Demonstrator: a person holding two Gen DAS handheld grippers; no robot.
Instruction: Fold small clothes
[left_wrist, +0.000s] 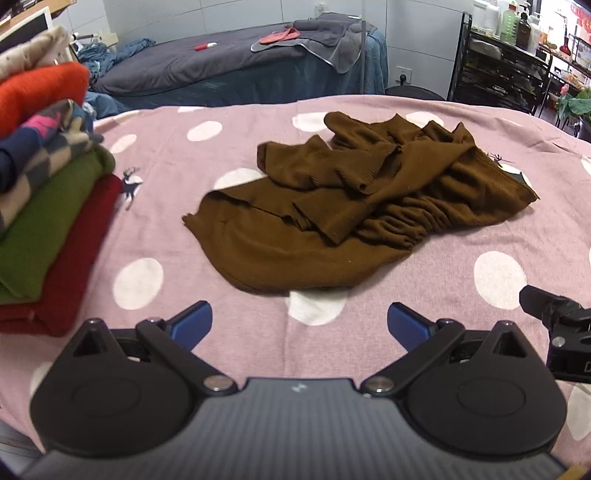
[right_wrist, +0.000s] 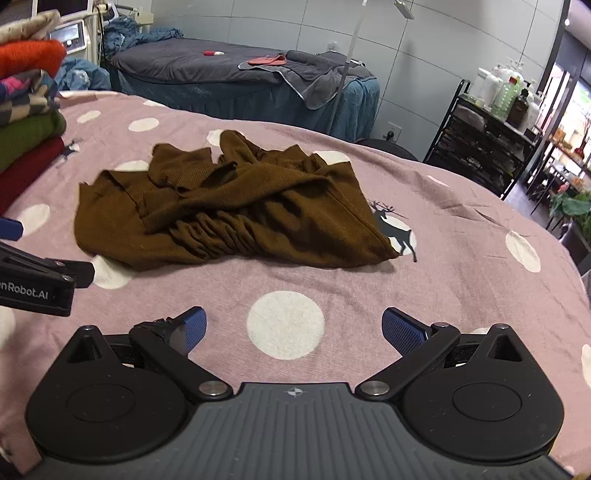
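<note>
My left tool hangs over the pink polka-dot cover, blue pads spread wide with nothing between them. My right tool is spread just as wide and empty. The brown knit garment lies crumpled at twelve o'clock ahead of both tools, apart from them. A stack of folded clothes sits at nine o'clock of the garment, orange and green among its layers, dark red at the bottom.
</note>
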